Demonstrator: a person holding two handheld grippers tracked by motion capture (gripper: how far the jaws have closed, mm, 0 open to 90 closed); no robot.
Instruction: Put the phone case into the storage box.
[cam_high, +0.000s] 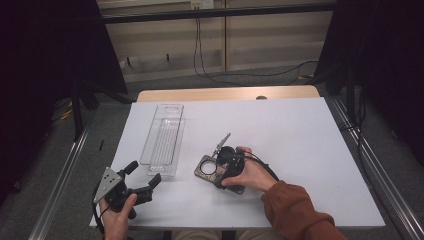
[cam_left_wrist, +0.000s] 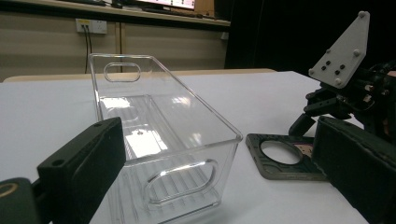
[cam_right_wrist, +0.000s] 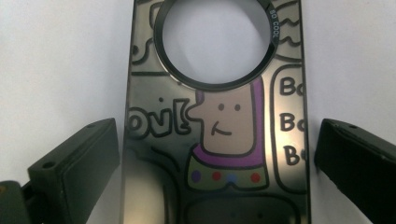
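Reaching down at the middle of the high view, the right gripper (cam_high: 216, 161) spreads its jaws on both sides of the phone case (cam_right_wrist: 215, 140), ready to pinch it. Lower left, the left gripper (cam_high: 146, 181) waits spread by the clear bin (cam_high: 164, 140).

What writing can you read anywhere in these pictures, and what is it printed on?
"SO COOL": on the ring around the round hole in the phone case.
"OVE": drawn on the case, left of the cartoon figure; first letter cut off, reading uncertain.
"Bo", three times: down the case's right edge, each cut off.
Clear plastic bin: no text.
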